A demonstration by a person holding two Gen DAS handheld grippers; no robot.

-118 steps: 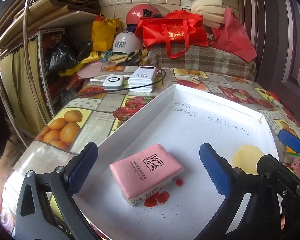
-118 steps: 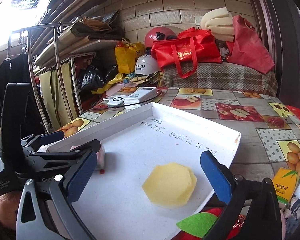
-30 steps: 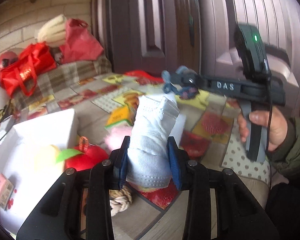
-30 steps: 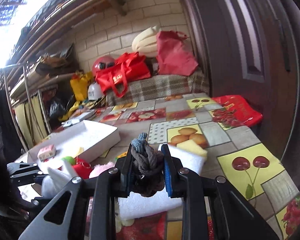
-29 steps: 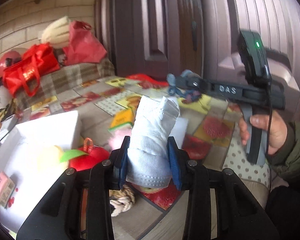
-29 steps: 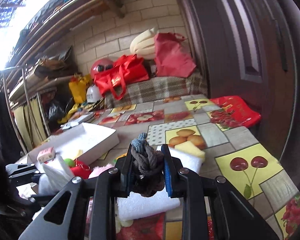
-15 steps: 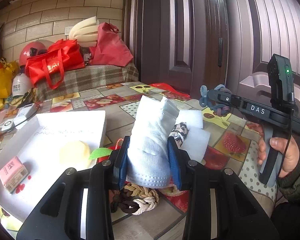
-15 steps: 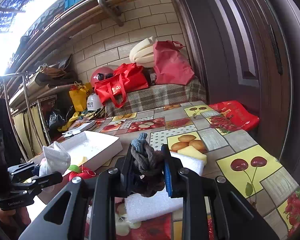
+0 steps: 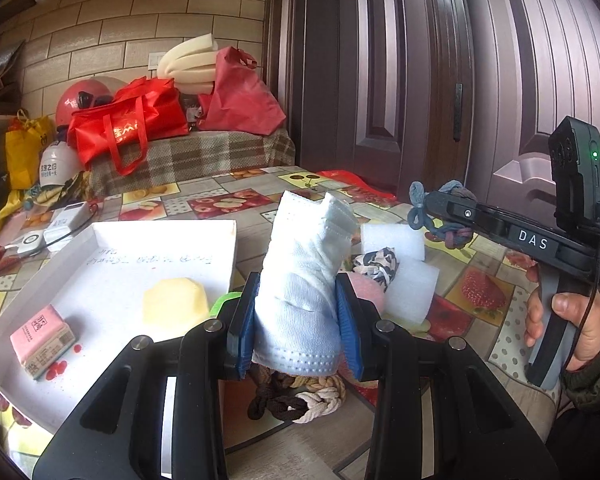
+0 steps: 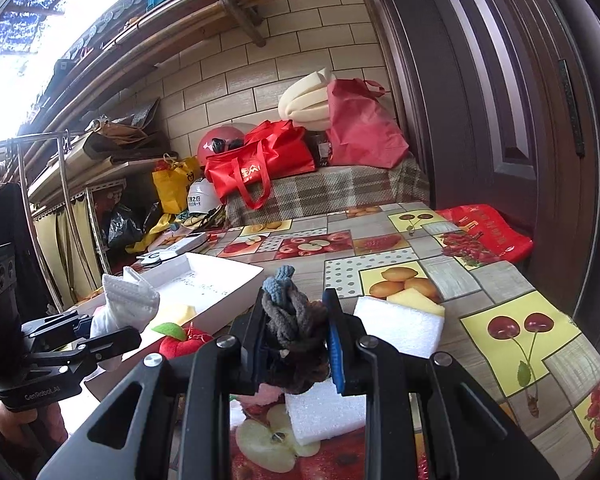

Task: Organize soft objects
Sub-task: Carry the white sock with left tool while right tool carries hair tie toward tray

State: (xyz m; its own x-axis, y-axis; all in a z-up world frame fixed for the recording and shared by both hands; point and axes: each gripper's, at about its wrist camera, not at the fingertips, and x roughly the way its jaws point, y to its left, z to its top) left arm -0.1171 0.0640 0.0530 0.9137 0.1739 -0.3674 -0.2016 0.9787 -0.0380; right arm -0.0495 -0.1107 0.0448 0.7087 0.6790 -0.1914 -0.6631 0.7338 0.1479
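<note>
White face mask [image 9: 306,276] stands clamped in the left gripper [image 9: 296,320] jaws beside the white tray [image 9: 100,280]. Right gripper [image 10: 294,336] jaws clench a knotted rope [image 10: 290,320] above the worktop [image 10: 500,320].

tissue pack [image 9: 42,336] in tray [image 9: 160,229] | foam blocks [image 9: 410,290] right of tray

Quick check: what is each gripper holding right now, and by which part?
The left gripper clamps a folded face mask by its lower end. The right gripper clamps a knotted rope around its middle.
</note>
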